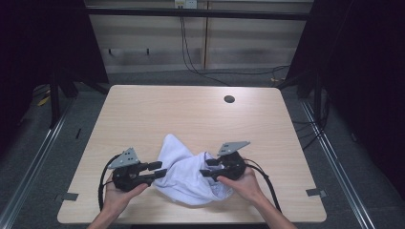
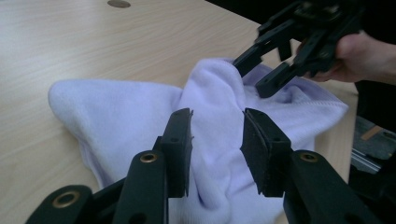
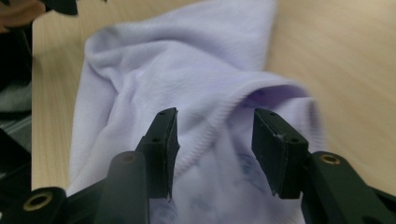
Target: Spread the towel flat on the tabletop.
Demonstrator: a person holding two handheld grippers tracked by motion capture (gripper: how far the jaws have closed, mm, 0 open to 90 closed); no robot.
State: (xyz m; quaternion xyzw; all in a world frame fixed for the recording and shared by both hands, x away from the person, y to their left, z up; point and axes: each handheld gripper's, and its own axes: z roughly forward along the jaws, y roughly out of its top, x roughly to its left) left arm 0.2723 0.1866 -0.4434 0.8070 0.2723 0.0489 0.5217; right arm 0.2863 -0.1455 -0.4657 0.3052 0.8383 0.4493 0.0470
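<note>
A crumpled white cloth (image 1: 184,174) lies on a wooden table (image 1: 191,114); the left gripper (image 1: 157,169) and right gripper (image 1: 206,168) flank it. Both claws gape, released, gripping nothing.

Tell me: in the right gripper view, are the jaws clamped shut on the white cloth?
No. The right gripper stands open, cloth between its apart jaws.

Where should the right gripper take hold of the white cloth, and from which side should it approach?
Probably the ribbed hem of the cloth, which arches up in a raised fold just ahead of the right gripper. Its jaws stand open, one on each side of that edge, so coming straight on from the cloth's right side and closing over the ridge looks simplest. Flat areas offer little to pinch.
</note>
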